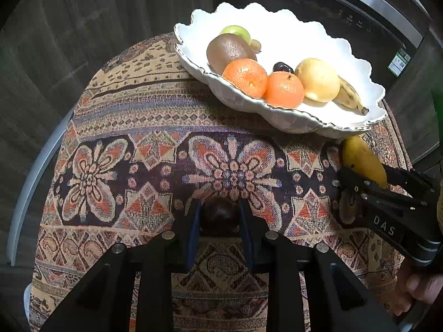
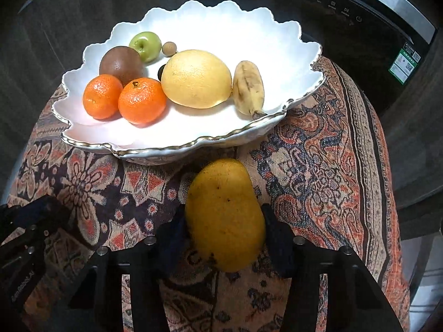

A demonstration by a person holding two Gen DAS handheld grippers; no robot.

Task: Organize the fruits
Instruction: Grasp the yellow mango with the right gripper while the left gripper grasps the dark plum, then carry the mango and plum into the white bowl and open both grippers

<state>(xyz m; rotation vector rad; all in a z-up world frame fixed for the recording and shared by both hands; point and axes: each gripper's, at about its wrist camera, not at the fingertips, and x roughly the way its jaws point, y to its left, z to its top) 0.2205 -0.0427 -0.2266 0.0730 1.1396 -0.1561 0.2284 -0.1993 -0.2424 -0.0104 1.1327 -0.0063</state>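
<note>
A white scalloped bowl (image 1: 290,123) (image 2: 155,149) stands at the back of the patterned table. It holds two oranges (image 2: 121,99), a kiwi (image 2: 120,63), a green apple (image 2: 146,44), a large yellow citrus (image 2: 196,78), a small banana (image 2: 248,87) and a dark plum (image 1: 282,67). My left gripper (image 1: 219,215) is shut on a dark round fruit (image 1: 219,212) just over the cloth. My right gripper (image 2: 224,229) is shut on a yellow mango (image 2: 224,213), in front of the bowl; the mango also shows in the left wrist view (image 1: 362,160).
The round table wears a patterned woven cloth (image 1: 155,144). A dark appliance with a control panel (image 2: 337,8) stands behind the bowl. The right gripper's body (image 1: 393,210) sits at the right of the left wrist view, near the bowl's rim.
</note>
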